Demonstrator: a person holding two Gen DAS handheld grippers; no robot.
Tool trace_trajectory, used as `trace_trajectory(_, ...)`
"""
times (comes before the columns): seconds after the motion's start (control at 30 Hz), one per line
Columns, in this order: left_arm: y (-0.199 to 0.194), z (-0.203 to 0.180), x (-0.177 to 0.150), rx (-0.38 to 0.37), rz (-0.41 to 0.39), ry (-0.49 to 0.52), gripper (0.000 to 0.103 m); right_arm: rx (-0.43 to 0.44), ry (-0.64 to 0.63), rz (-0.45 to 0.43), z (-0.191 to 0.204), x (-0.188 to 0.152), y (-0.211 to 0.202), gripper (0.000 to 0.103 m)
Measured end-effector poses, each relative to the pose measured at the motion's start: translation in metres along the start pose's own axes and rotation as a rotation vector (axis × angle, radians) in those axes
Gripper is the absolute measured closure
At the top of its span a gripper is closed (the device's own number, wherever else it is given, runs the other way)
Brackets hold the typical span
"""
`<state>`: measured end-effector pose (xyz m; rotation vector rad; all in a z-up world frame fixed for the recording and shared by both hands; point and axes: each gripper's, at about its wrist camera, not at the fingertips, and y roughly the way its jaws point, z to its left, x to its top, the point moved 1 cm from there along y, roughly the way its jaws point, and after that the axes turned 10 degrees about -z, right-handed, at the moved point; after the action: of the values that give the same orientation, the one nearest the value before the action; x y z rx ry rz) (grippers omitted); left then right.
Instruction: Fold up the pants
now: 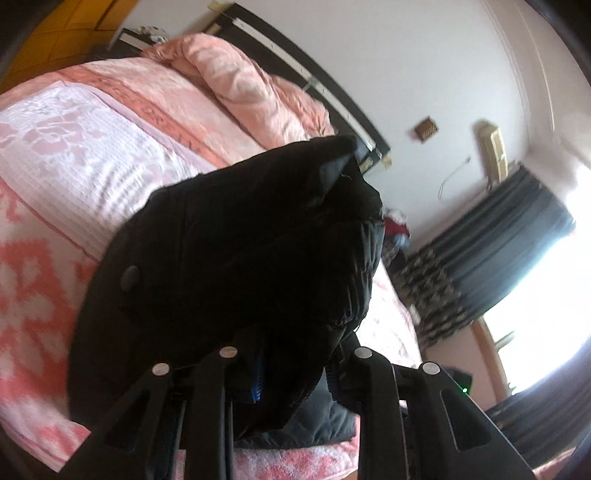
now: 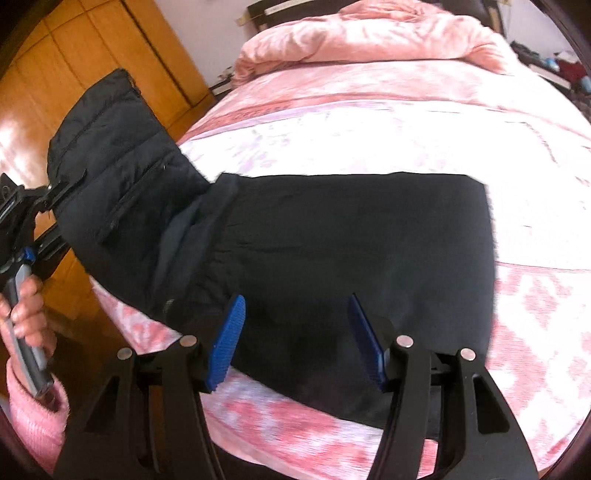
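Note:
Black padded pants [image 2: 351, 236] lie across the pink bed. Their left end [image 2: 110, 155] is lifted off the bed and hangs from my left gripper [image 2: 44, 199] at the left edge of the right wrist view. In the left wrist view the black fabric [image 1: 240, 266] drapes over my left gripper [image 1: 295, 376] and hides most of its blue pads; the jaws are shut on the cloth. My right gripper [image 2: 295, 332] is open, blue pads [image 2: 225, 343] apart, hovering just over the pants' near edge, holding nothing.
A pink patterned bedspread [image 2: 406, 122] covers the bed, with a bunched pink quilt [image 2: 369, 33] at the headboard. A wooden wardrobe [image 2: 92, 48] and floor are to the left. Dark curtains [image 1: 498, 236] and a bright window are on the right.

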<state>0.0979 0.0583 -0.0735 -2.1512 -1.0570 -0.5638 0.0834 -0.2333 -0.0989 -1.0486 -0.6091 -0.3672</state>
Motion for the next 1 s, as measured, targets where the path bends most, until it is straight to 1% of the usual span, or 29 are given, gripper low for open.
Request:
trace_trajectory(0.1, 0.017, -0.015, -0.021, 0.030, 0.061, 0.040, 0.078, -0.041, 0.036, -0.004, -0.023, -0.002, -0.006, 0.045)
trace_trajectory(0.2, 0.031, -0.019, -0.039, 0.039, 0.115, 0.053, 0.078, -0.074, 0.060, -0.007, -0.040, -0.008, -0.009, 0.045)
trace_trajectory(0.33, 0.050, -0.017, -0.065, 0.073, 0.182, 0.072, 0.078, -0.080, 0.094, 0.001, -0.055, -0.016, -0.006, 0.044)
trace_trajectory(0.5, 0.069, -0.011, -0.081, 0.096, 0.230, 0.086, 0.074, -0.085, 0.108, 0.021, -0.063, -0.023, 0.003, 0.044)
trace_trajectory(0.53, 0.071, -0.011, -0.084, 0.103, 0.241, 0.091, 0.069, -0.086, 0.106, 0.023, -0.063, -0.025, 0.004, 0.043)
trace_trajectory(0.63, 0.072, -0.018, -0.085, 0.114, 0.253, 0.121, 0.064, -0.091, 0.095, 0.033, -0.062, -0.026, 0.008, 0.041)
trace_trajectory(0.7, 0.068, -0.027, -0.086, 0.111, 0.273, 0.149, 0.059, -0.089, 0.101, 0.035, -0.061, -0.026, 0.010, 0.041)
trace_trajectory(0.73, 0.064, -0.033, -0.085, 0.103, 0.284, 0.173, 0.052, -0.088, 0.104, 0.036, -0.061, -0.026, 0.011, 0.040)
trace_trajectory(0.77, 0.058, -0.038, -0.084, 0.086, 0.292, 0.185, 0.043, -0.086, 0.106, 0.037, -0.061, -0.026, 0.011, 0.040)
trace_trajectory(0.83, 0.042, -0.049, -0.082, 0.032, 0.303, 0.187, 0.033, -0.082, 0.110, 0.040, -0.062, -0.025, 0.011, 0.040)
trace_trajectory(0.9, 0.029, -0.054, -0.077, 0.031, 0.284, 0.204, 0.030, -0.078, 0.116, 0.043, -0.064, -0.025, 0.010, 0.040)
trace_trajectory(0.93, 0.022, -0.055, -0.072, 0.048, 0.265, 0.218, 0.028, -0.078, 0.117, 0.043, -0.063, -0.024, 0.010, 0.040)
trace_trajectory(1.0, 0.016, -0.051, -0.064, 0.092, 0.227, 0.233, 0.026, -0.082, 0.115, 0.045, -0.062, -0.024, 0.008, 0.040)
